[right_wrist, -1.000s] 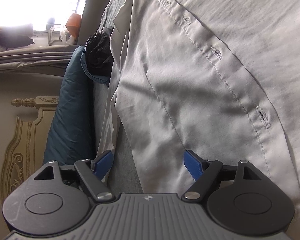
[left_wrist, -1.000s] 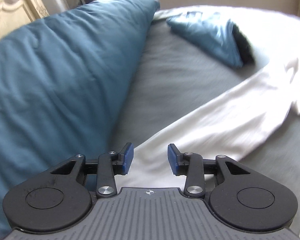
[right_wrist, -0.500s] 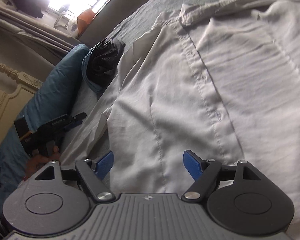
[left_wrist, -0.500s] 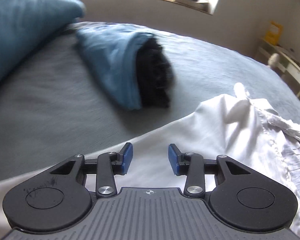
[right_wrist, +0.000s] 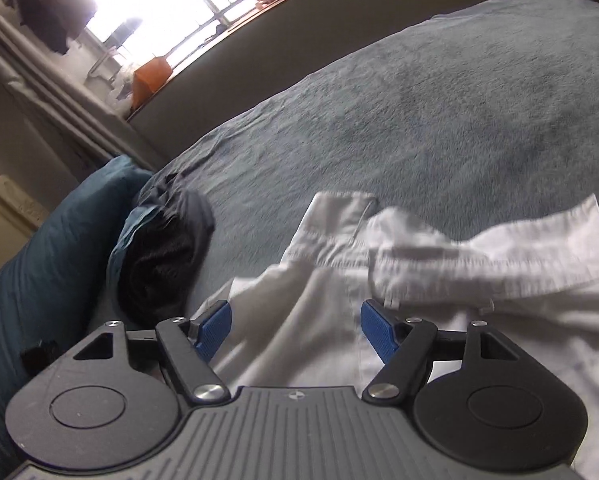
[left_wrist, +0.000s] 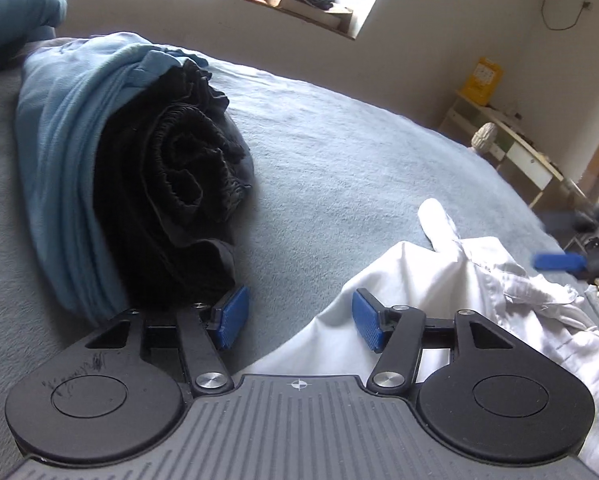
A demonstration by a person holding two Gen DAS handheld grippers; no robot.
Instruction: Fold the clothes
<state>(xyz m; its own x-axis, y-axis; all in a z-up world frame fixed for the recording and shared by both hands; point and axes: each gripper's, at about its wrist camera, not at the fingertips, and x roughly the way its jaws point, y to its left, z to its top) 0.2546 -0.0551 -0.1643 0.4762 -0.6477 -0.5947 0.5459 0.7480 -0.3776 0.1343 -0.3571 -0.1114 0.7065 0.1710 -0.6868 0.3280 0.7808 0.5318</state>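
White shirt point(right_wrist: 323, 320) under open right tongs point(right_wrist: 295, 330) — unheld

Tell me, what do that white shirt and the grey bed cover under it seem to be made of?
The white shirt looks like thin woven cotton or a blend, matte: crisp creases and stitched seams. The bed cover looks like soft, napped fabric, perhaps fleece or terry: a fuzzy, dull grey-blue surface with no visible weave. Neither can be told for certain by sight.
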